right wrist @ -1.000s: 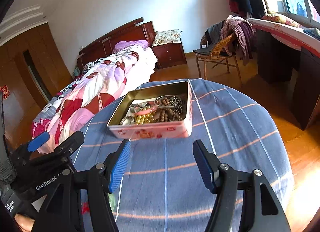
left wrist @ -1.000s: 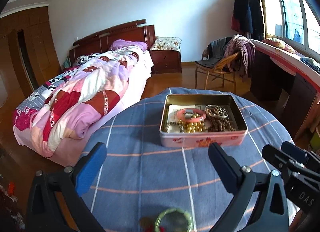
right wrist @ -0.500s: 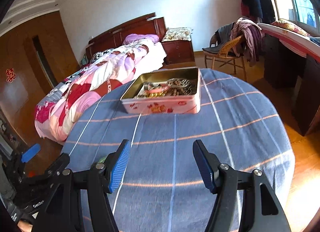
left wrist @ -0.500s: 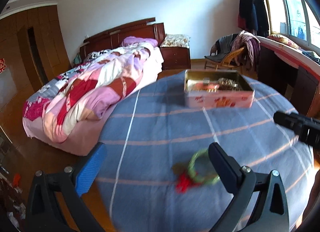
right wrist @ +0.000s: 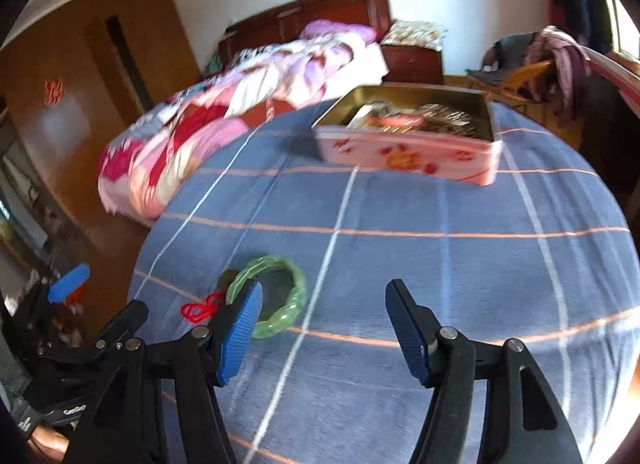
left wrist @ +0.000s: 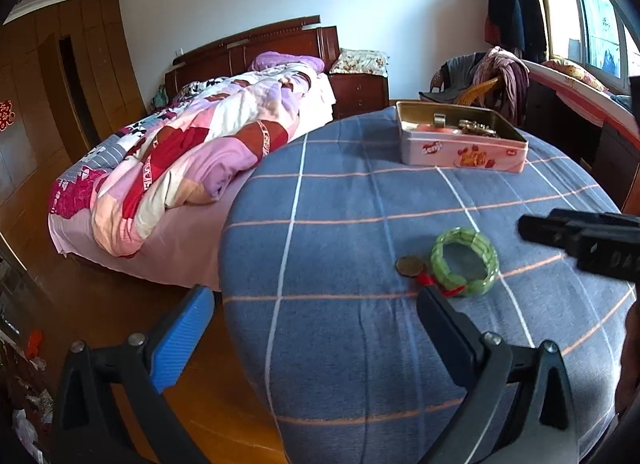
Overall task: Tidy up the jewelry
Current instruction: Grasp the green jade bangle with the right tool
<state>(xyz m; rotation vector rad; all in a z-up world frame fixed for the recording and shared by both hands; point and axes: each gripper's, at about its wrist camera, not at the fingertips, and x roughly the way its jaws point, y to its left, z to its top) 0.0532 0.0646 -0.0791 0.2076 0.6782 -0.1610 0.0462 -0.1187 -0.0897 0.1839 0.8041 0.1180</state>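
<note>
While both grippers gape empty, green bangle (left wrist: 465,262) on table (left wrist: 340,344), tin (left wrist: 460,148) beyond

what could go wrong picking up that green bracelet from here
1. The green bracelet lies flat on soft cloth, so a finger may snag or bunch the fabric instead of getting under it.
2. A red cord and a coin sit right beside it; a sloppy grab could drag them along.
3. The left tool and right tool, both open, are close to the same spot and could bump.
</note>
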